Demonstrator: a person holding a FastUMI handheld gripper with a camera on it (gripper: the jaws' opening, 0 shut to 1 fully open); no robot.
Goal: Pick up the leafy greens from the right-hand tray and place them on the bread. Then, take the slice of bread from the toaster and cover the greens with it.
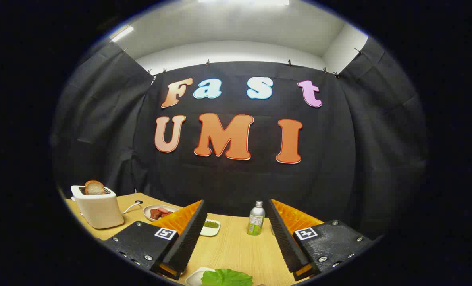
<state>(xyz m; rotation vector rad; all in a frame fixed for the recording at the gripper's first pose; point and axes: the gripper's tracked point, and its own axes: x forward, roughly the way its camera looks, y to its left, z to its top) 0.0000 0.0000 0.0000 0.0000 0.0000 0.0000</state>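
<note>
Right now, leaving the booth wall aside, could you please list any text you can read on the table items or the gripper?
Nothing here is legible.
Bottle: printed label, too small to read.
Square markers on the gripper: coded patterns, no words.
Toaster: no text visible.
The jaws stand open above the leafy greens, holding nothing.

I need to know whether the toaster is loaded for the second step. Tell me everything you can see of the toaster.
The toaster is a cream-white, smooth-sided box with rounded edges, standing upright on the wooden table, beyond and to the left of the open gripper. One slice of bread with a brown crust sticks up out of its top slot. A white cord trails from it toward a small plate.
</note>
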